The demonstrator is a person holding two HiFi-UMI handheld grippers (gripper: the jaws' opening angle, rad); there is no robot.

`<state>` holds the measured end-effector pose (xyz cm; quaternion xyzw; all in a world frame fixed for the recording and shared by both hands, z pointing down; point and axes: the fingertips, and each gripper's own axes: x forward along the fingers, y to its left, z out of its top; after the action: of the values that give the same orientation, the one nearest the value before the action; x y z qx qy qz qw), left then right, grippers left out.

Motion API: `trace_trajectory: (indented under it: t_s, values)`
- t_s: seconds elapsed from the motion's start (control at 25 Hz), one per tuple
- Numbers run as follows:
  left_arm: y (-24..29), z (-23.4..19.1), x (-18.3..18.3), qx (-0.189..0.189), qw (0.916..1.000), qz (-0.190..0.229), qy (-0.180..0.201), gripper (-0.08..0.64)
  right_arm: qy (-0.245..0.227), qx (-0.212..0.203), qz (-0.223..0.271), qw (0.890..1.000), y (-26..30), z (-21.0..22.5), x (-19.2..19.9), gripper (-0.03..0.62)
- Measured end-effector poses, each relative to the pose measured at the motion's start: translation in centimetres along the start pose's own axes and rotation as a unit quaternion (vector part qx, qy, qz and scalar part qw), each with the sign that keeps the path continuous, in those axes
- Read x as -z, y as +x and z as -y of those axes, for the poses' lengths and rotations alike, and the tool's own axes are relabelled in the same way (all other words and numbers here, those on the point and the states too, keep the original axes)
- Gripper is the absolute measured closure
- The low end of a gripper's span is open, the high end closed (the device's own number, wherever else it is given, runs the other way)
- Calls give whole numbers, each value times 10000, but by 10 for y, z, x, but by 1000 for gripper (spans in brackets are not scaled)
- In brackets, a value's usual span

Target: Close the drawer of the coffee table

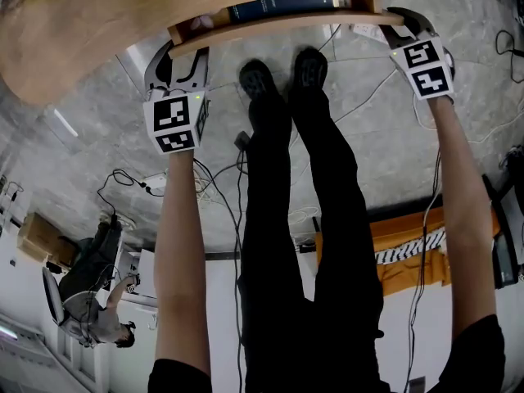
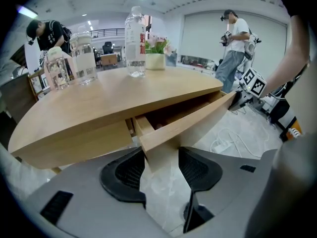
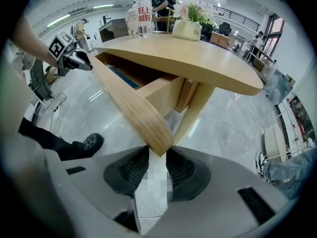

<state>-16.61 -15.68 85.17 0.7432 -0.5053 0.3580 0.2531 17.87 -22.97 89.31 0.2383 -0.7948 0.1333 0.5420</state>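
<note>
The coffee table (image 1: 98, 23) has a light wooden top, and its drawer stands pulled out. The drawer front (image 1: 278, 24) is a curved wooden strip, and a dark blue book (image 1: 282, 6) lies inside behind it. My left gripper (image 1: 180, 51) is at the strip's left end. In the left gripper view that end of the drawer front (image 2: 193, 120) sits between the pads of my left gripper (image 2: 161, 162), which is shut on it. My right gripper (image 1: 401, 24) is at the right end. There the drawer front (image 3: 126, 100) is pinched in my right gripper (image 3: 157, 160).
On the table stand a water bottle (image 2: 134, 36), a glass jar (image 2: 83, 58) and a flower pot (image 2: 155, 58). My shoes (image 1: 282, 76) are on the floor under the drawer. Cables (image 1: 221, 187) trail over the floor. A table leg (image 3: 195, 108) slants down near the right gripper. A person (image 2: 235, 43) stands beyond.
</note>
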Motion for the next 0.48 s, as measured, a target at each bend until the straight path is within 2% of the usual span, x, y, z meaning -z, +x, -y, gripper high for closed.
trace_trajectory:
  t_s: [0.48]
  values:
    - [16,-13,-14,-71,10000,19,21,342,130,265,126,9995,10,20,-14,495]
